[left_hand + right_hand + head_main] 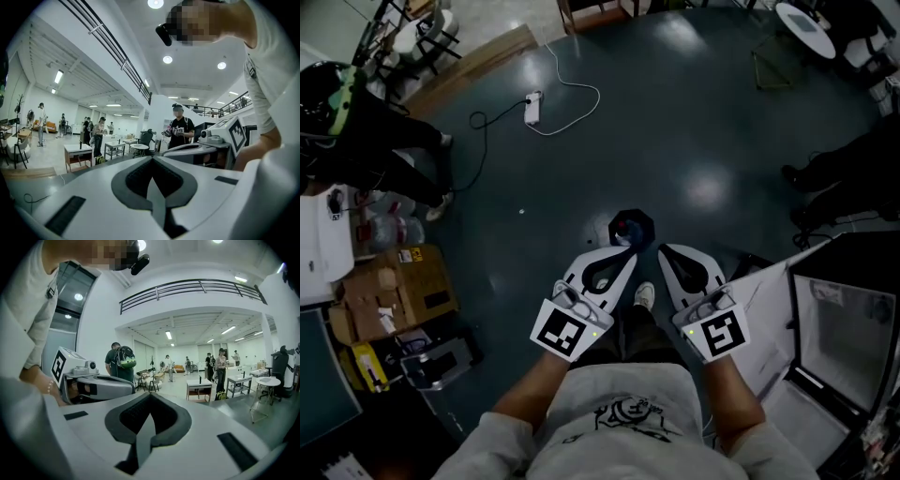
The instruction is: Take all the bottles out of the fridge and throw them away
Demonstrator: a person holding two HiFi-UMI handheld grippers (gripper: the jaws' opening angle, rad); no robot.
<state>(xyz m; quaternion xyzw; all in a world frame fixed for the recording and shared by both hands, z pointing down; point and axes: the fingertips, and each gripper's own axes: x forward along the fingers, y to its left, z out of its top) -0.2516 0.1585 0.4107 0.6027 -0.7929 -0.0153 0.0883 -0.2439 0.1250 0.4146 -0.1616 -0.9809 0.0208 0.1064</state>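
I hold both tools close in front of my body, above the dark floor. The left tool has its jaws pressed together with nothing between them. The right tool is closed in the same way and is also empty. Each gripper view shows the dark pads meeting in one line, so no bottle is in hand now. The fridge stands low at my right and its door seems to be open. The part of the inside that I can see looks bare, but it is dim and cut by the picture edge, so I cannot say that every bottle is out. Just ahead of the tool tips a dark bin stands on the floor, with something blue and red in it, too small to name. I judge that this is the place for the bottles and that some throwing away is already done. What is left, I think, is to look into the fridge again and carry over anything that remains. Only the head view shows the fridge, the bin and the floor. The two gripper views look out level into a bright hall, where a person in black stands. Each of them also shows the other tool beside it, but neither fridge nor bin.
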